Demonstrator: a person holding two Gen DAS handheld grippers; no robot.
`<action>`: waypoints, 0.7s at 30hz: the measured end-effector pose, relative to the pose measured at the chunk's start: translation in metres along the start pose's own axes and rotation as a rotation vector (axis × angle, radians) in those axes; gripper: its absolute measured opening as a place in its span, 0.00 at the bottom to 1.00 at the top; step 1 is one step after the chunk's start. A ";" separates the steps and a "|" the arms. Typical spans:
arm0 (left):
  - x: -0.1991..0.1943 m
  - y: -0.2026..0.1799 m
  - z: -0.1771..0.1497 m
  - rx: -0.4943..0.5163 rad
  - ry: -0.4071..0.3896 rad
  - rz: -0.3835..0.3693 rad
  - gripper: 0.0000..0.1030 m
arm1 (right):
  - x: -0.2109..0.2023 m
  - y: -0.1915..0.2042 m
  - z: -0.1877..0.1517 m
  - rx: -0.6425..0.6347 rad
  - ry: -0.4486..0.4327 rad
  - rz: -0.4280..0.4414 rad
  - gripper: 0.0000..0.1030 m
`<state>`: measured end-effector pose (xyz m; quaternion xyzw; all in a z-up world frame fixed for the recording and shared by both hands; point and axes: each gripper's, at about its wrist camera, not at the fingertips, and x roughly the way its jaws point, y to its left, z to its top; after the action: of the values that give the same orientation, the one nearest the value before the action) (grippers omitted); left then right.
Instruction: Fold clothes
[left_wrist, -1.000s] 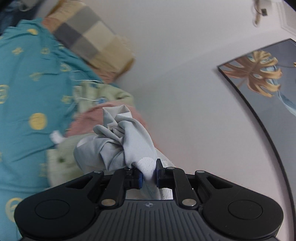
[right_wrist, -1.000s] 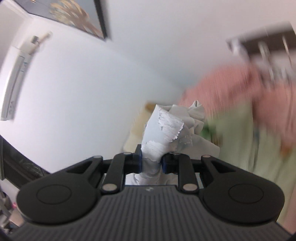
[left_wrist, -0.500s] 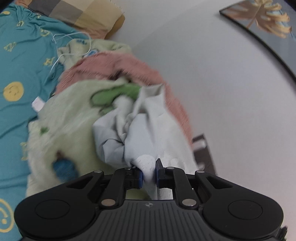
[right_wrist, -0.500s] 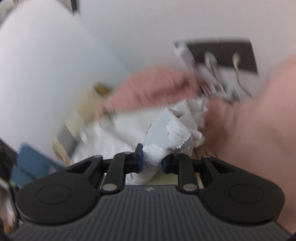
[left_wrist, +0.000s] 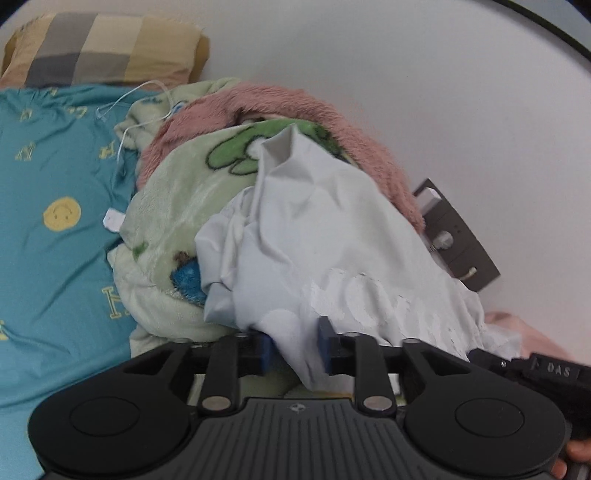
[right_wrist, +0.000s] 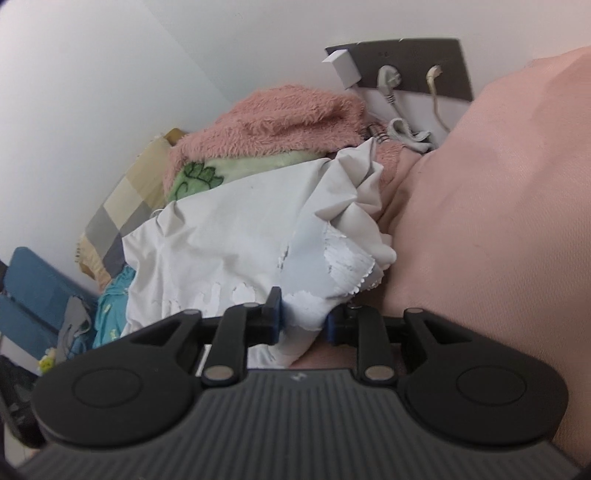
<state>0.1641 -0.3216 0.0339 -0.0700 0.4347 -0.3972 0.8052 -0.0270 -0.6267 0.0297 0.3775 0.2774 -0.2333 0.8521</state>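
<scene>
**Grey garment laid on the blanket heap, both grips loosening**

Left gripper: angled downward toward the heap of bedding, low over the pale green cartoon blanket. Blue pads set apart, jaws just been opening; a fold of the light grey garment hanging loose between them, no longer pinched. A fingertip of the holding hand visible at the lower right corner, behind the gripper body.

Right gripper: likewise tilted down at the same heap, pressed close beside a large pink cushion. Pads parted, jaws just been opening, with the garment's edge and its cracked white print lying slack in the gap; contact with the near pad hard to judge.

Light grey garment: crumpled, draped over the green blanket, with the fuzzy pink blanket behind and above it. Teal smiley-print sheet beside the green blanket, checked pillow beyond it by the wall. Grey socket panel with plugs on the wall behind the pink blanket.
</scene>
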 end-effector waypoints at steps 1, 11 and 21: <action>-0.009 -0.005 -0.001 0.026 -0.015 0.010 0.63 | -0.006 0.003 -0.001 -0.006 -0.005 -0.012 0.33; -0.140 -0.076 -0.029 0.305 -0.251 0.105 1.00 | -0.106 0.052 -0.014 -0.199 -0.149 -0.024 0.84; -0.257 -0.097 -0.081 0.364 -0.391 0.151 1.00 | -0.195 0.090 -0.060 -0.323 -0.274 0.056 0.83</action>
<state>-0.0325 -0.1887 0.1940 0.0330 0.1965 -0.3864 0.9005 -0.1344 -0.4893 0.1687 0.2083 0.1822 -0.2110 0.9375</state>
